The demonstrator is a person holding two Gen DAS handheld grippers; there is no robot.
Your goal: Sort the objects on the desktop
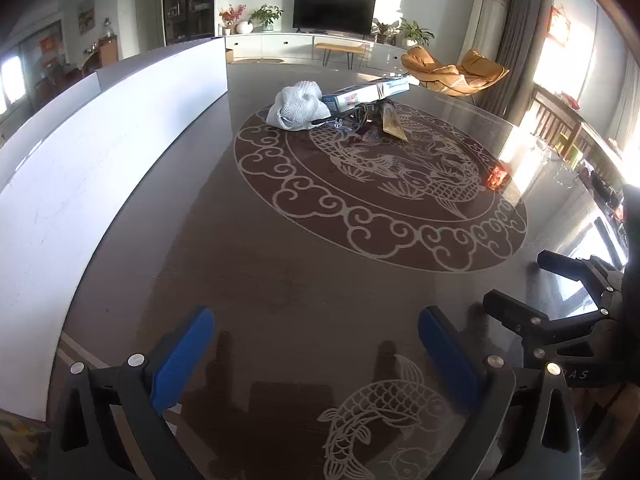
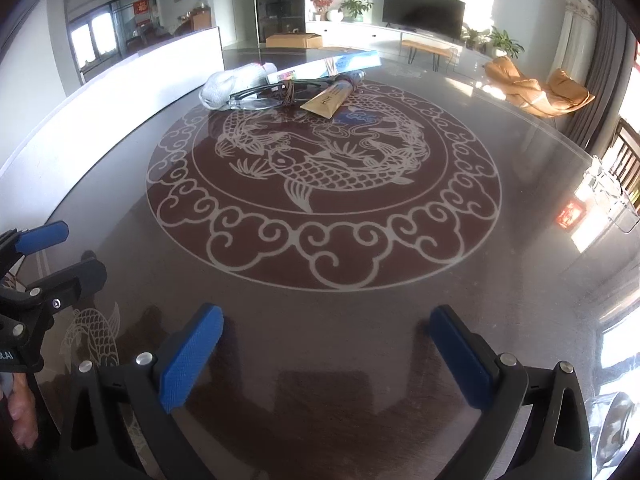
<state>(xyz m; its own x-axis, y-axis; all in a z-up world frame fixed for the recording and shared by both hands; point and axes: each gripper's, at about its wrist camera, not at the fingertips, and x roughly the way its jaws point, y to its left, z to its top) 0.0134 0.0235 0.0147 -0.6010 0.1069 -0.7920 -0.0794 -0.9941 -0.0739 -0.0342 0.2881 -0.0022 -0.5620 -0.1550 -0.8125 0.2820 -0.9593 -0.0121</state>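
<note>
A small pile of objects lies at the far side of the dark round table [image 1: 280, 280] [image 2: 520, 260]: a white knitted glove [image 1: 298, 106] [image 2: 232, 84], a long white-and-blue box [image 1: 366, 94] [image 2: 324, 66], black-framed glasses [image 1: 344, 122] [image 2: 260, 96] and a tan tube [image 1: 394, 124] [image 2: 330, 98]. My left gripper [image 1: 316, 340] is open and empty, low over the near table, far from the pile. My right gripper [image 2: 326, 344] is open and empty too. Each gripper shows at the edge of the other's view: the right one [image 1: 524, 284], the left one [image 2: 72, 252].
A white curved board [image 1: 100, 160] [image 2: 120, 80] stands along the table's left edge. A small red item [image 1: 498, 176] [image 2: 570, 216] and a clear container [image 2: 612, 196] sit at the right rim. Orange chairs [image 1: 452, 70] stand beyond the table.
</note>
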